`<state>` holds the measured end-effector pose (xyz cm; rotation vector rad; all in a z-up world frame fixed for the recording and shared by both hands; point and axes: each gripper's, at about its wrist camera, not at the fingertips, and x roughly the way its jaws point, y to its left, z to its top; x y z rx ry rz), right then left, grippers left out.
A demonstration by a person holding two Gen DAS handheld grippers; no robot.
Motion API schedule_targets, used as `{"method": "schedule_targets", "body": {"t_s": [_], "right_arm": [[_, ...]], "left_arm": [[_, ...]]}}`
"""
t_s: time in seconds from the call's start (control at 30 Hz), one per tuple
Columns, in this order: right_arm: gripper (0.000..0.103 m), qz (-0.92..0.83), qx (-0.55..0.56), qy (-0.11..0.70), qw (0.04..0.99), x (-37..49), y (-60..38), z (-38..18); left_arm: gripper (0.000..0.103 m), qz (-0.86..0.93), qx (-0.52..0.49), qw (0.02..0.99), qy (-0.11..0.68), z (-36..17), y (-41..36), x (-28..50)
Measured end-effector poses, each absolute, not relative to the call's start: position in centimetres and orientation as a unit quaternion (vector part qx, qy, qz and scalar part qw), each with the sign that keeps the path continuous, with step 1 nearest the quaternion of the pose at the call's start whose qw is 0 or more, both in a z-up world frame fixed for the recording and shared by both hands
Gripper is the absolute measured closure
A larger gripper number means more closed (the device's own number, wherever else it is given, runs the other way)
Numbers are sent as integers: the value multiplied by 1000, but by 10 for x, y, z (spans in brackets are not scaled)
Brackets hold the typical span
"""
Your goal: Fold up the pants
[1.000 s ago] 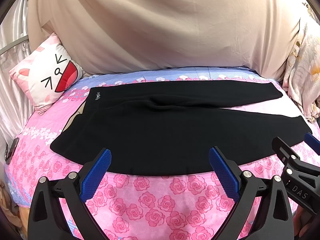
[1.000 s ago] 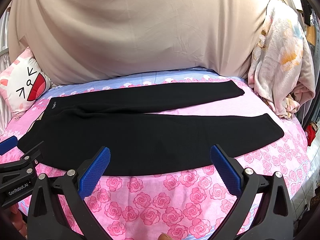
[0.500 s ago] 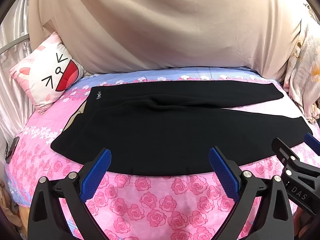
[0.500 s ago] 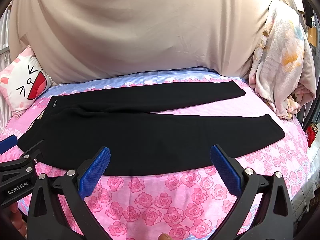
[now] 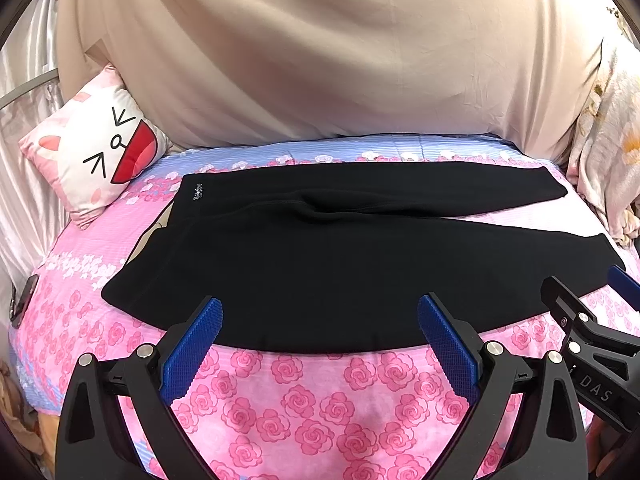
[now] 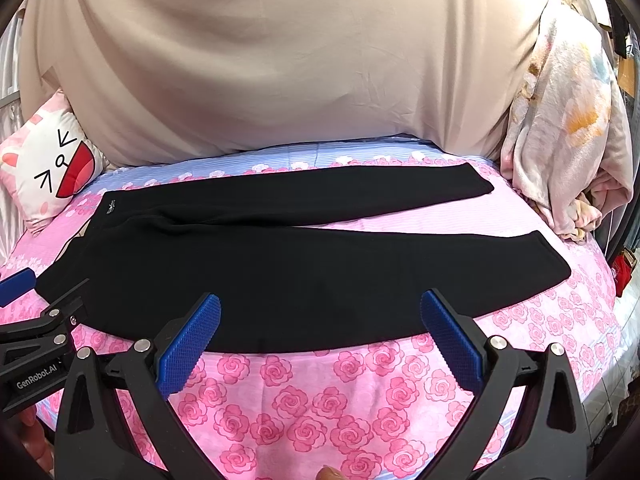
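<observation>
ahead of left gripper (image 5: 319,316): jaws wide apart, only rose bedsheet (image 5: 304,400) between the pads, then the near edge of the pants (image 5: 340,264) lying flat

ahead of right gripper (image 6: 320,314): same deal, jaws wide, bare sheet then the flat pants leg

left side: cat pillow (image 5: 96,164) by the waistband end, a gap of sheet between them

right side: bunched blanket (image 6: 568,152) close to the leg ends

far side: beige cloth (image 5: 320,60) closes off the back

between grippers: they sit close, side by side
</observation>
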<state>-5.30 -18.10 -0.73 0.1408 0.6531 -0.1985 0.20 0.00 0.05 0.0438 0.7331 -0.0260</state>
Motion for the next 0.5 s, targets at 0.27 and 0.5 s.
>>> {"method": "schedule_targets", "body": {"t_s": [0.27, 0.5], "right_arm": [[5, -98, 70, 320, 940, -53, -180, -7], [5, -98, 71, 322, 939, -53, -179, -9]], "left_arm": [[7, -10, 30, 933, 360, 1, -2, 2], [7, -9, 29, 935, 352, 0, -2, 0]]}}
